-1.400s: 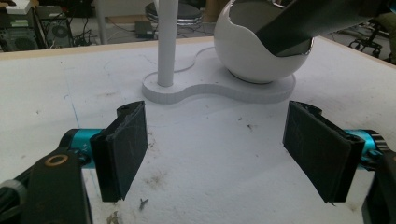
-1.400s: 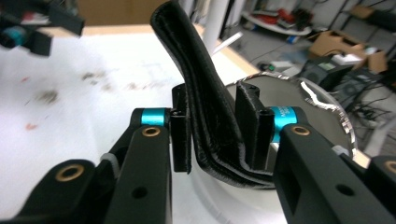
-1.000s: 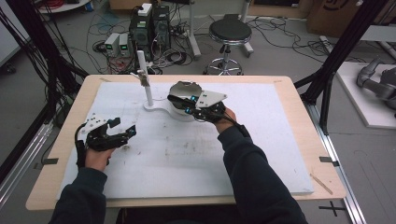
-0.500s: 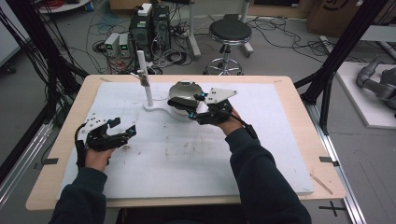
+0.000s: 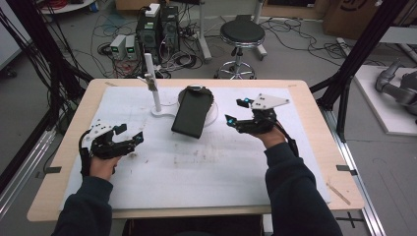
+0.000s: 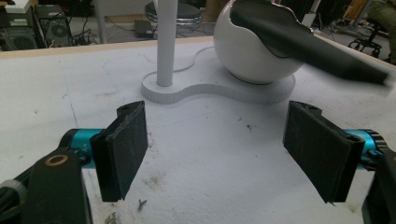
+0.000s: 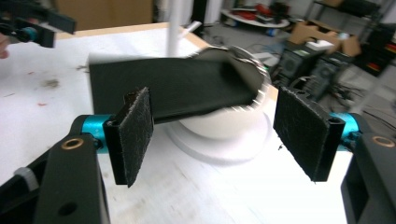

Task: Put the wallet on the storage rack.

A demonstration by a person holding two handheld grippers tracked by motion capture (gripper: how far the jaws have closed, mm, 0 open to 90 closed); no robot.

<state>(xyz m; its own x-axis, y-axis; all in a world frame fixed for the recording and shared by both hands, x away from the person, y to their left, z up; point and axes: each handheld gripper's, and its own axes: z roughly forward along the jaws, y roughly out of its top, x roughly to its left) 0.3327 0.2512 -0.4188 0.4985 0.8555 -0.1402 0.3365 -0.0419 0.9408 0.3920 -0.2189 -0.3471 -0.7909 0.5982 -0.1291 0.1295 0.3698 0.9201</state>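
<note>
A flat black slab (image 5: 193, 113) lies tilted on a white ball (image 6: 252, 51), its lower end hanging toward the near side. The ball sits on a white base (image 5: 162, 110) that also carries a thin upright post (image 5: 152, 81). My right gripper (image 5: 236, 111) hovers just right of the slab and points at it. Its jaws have just been opening and nothing is between them. In the right gripper view the slab (image 7: 177, 91) lies beyond the open right gripper (image 7: 224, 135). My left gripper (image 5: 130, 133) rests open on the table at the left, its pads (image 6: 123, 149) wide apart.
White sheeting (image 5: 196, 167) covers the wooden table (image 5: 314, 113). A stool (image 5: 242, 34), computer boxes (image 5: 157, 27) and cables stand on the floor beyond the far edge. Black frame posts (image 5: 359, 54) rise at both sides.
My right gripper has opened, let go of the black slab and drawn away to the right. The slab now lies on the ball, uncovered. My left gripper has stayed put.
</note>
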